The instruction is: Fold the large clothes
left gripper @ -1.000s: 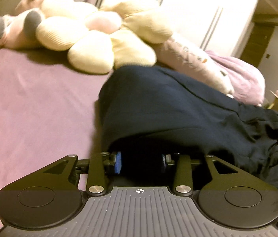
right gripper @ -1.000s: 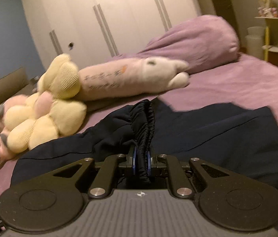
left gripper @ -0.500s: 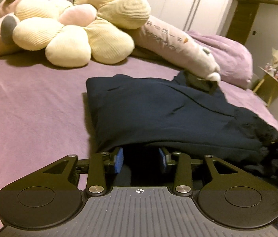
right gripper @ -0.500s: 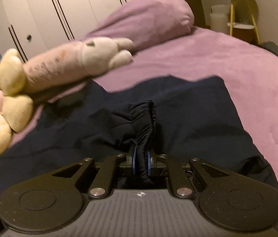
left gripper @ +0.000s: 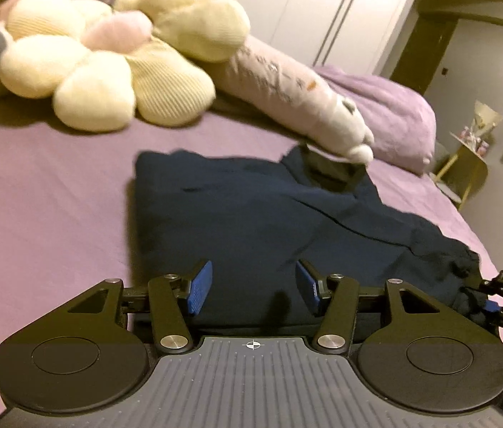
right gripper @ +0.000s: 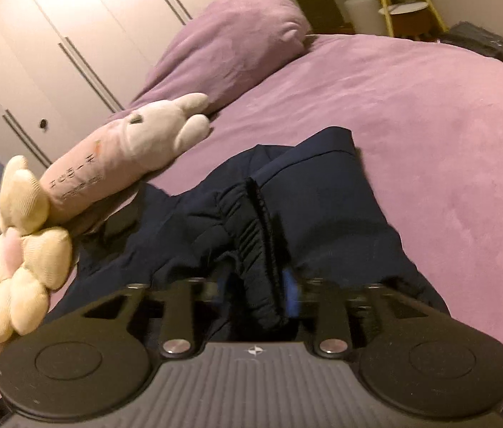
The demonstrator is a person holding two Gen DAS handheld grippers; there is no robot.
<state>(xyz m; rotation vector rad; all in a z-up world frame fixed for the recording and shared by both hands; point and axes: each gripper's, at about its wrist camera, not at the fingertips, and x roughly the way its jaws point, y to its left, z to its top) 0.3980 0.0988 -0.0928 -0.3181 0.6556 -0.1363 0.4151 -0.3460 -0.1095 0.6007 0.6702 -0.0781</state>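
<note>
— On the purple bedspread point(left gripper: 44, 192), what's that dark heap?

— Navy trousers point(left gripper: 251, 221), folded over themselves into a thick, roughly square bundle. The upper layer lies fairly smooth with a few soft creases, and the left edge is a neat straight fold. They sit mid-bed, just in front of the long pink plush point(left gripper: 287, 96) and near the cream flower cushion point(left gripper: 108, 71).

— And the waistband?

— Gathered, elasticated, ruched black along the rim. It stands up as a ridge point(right gripper: 255, 235) running straight into the right gripper point(right gripper: 257, 294).

— Is that one holding it?

— Its jaws look parted somewhat, with the waistband bunched between them; the picture is blurred there, so whether the blue pads actually press the cloth I can't say.

— The left gripper point(left gripper: 253, 287)?

— Wide apart, blue pads point(left gripper: 199, 287) hovering over the near edge of the bundle, with nothing between them but the fabric lying below.

— Anything else over there?

— A purple pillow point(right gripper: 230, 42) at the bed's head, white wardrobe doors point(right gripper: 84, 35) behind.
</note>
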